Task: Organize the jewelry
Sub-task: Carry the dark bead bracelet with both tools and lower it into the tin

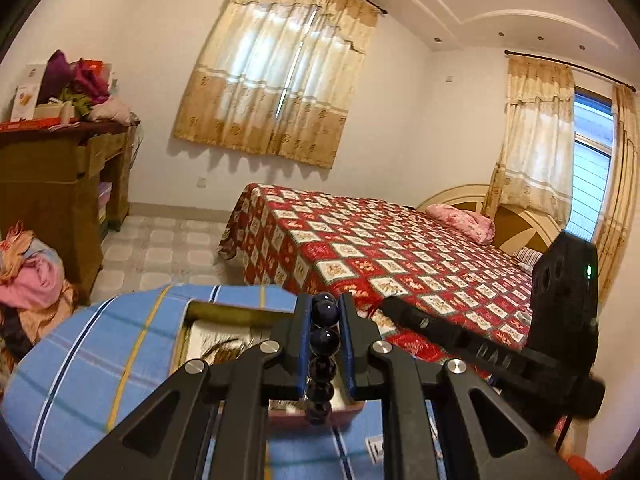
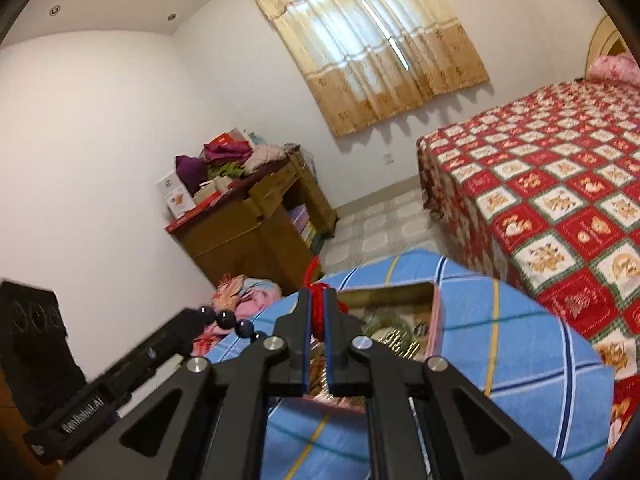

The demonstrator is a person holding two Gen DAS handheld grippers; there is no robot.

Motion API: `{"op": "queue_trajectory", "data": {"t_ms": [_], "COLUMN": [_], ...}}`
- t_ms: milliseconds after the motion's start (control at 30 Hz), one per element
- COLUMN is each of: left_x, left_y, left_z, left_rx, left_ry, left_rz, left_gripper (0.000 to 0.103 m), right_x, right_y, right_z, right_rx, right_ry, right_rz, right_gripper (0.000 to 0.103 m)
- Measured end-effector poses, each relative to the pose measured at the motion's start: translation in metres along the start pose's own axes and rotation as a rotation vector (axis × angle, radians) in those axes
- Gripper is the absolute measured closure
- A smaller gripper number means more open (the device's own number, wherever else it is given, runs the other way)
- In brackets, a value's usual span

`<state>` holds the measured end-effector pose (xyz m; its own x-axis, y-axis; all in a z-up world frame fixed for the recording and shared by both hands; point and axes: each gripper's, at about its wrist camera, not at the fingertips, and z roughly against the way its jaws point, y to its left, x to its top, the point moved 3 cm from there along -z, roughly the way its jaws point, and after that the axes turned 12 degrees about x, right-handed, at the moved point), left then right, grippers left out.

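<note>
Both grippers loaded above the box [image 1: 224, 312].
Left gripper [image 1: 325, 344] clamps beads [image 1: 322, 360] lengthwise; right gripper [image 2: 317, 336] pinches red cord [image 2: 318, 312]; box just below.

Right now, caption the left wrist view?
Left gripper clamps dark bead bracelet above open jewelry box.

Bright, soft daylight through the curtained window [image 1: 276, 76] and a second window [image 1: 592, 168] at right; scalloped curtain shadows on the wall below. Strong fisheye bending, black vignette at corners. Slight motion blur low in frame, near gripper parts soft.
</note>
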<state>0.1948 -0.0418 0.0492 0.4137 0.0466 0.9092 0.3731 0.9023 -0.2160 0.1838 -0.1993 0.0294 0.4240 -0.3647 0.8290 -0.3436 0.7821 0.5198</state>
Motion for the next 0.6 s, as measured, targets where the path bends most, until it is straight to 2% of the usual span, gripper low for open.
{"op": "queue_trajectory", "data": {"t_ms": [133, 333, 600], "left_x": [-0.002, -0.02, -0.034], "left_y": [-0.004, 0.002, 0.009], "left_z": [-0.027, -0.071, -0.093], "left_rx": [0.048, 0.141, 0.243], "left_ry": [0.017, 0.114, 0.172], "left_rz": [-0.024, -0.044, -0.086], "left_gripper": [0.09, 0.09, 0.09], "right_x": [-0.007, -0.017, -0.026], "right_y": [-0.016, -0.037, -0.046], "right_z": [-0.014, -0.027, -0.039], "right_rx": [-0.062, -0.106, -0.144], "right_ry": [-0.004, 0.022, 0.064], "right_rz": [-0.002, -0.025, -0.013], "right_gripper": [0.095, 0.095, 0.095]}}
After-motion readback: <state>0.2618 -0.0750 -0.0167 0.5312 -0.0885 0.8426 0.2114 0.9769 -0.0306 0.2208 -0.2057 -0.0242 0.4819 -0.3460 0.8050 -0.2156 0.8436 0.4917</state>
